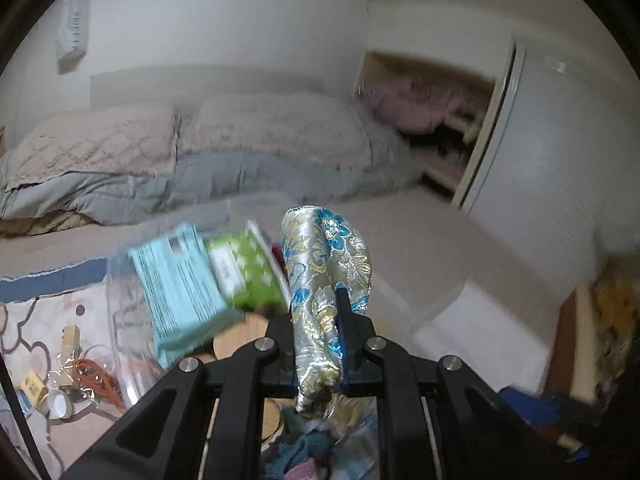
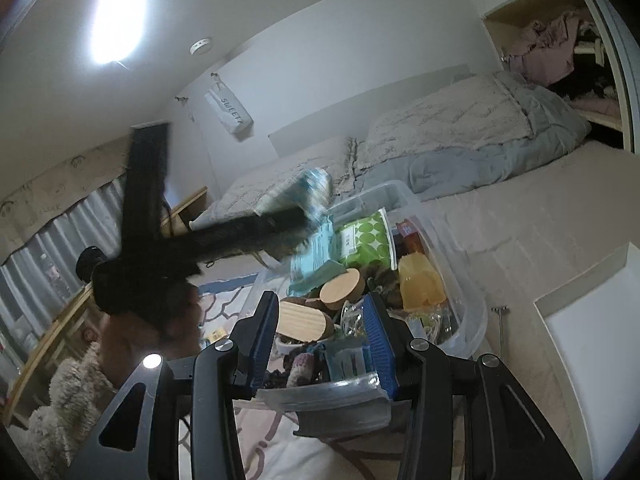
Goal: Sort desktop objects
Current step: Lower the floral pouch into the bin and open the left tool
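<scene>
While a clear plastic bin (image 2: 460, 280) sits on a patterned cloth beside the bed (image 2: 520, 216), it holds a pale blue packet (image 2: 316, 256), a green dotted pack (image 2: 364, 240), wooden lids (image 2: 344, 288), an orange-yellow bottle (image 2: 420, 280) and a jumble of small things at its near end. The right hand-held gripper (image 2: 320, 344) has its blue pads partly apart on the bin's near rim, one pad inside the wall and one at its outer edge. The left hand-held gripper (image 1: 320, 344) is clamped nearly closed on a brocade pouch (image 1: 324, 264), silver with blue and gold flowers, which stands upright above the bin. From the right wrist view that gripper and its pouch are a dark motion-blurred shape, so the grip is unreadable there. Loose items on the cloth to the left, among them an orange cord (image 1: 98, 380), are too small to identify. The bin's far wall is partly hidden.
</scene>
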`<state>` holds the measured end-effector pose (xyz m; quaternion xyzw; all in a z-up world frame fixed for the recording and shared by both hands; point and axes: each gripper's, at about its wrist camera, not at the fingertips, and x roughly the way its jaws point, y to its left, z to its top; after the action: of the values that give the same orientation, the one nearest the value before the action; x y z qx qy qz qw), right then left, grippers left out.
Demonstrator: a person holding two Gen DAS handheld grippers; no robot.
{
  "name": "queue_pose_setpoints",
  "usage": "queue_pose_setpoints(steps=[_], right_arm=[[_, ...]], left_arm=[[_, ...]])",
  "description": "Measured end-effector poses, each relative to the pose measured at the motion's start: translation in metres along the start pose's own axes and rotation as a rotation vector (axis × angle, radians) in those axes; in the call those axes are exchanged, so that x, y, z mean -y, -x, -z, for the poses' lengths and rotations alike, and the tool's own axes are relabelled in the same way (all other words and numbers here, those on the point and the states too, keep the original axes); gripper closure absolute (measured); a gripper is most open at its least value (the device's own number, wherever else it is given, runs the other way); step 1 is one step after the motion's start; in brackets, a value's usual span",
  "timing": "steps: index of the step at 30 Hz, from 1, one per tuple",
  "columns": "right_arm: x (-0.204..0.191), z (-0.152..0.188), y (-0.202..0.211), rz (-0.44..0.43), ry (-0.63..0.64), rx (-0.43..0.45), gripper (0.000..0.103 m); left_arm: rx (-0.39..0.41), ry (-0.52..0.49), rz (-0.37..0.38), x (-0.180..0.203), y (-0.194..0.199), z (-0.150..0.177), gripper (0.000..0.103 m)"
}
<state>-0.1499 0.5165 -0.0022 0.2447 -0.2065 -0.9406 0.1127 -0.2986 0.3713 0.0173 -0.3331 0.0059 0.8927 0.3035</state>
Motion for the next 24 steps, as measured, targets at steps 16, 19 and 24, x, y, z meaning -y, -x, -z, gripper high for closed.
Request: queue_pose_setpoints(steps=[16,19,24], right_arm=[[0.006,0.013,0.002,0.008,-0.021,-0.026,0.059],[0.004,0.013,0.001,0.008,-0.023,-0.027,0.059],[0.002,0.011,0.001,0.012,-0.016,-0.027,0.059]], left_arm=[[-0.108,0.015,-0.058,-0.01,-0.017,0.029,0.031],[-0.1,0.01,-0.076,-0.015,-0.012,0.03,0.031],[-0.096,-0.003,-0.087,-0.018,-0.003,0.037,0.031]])
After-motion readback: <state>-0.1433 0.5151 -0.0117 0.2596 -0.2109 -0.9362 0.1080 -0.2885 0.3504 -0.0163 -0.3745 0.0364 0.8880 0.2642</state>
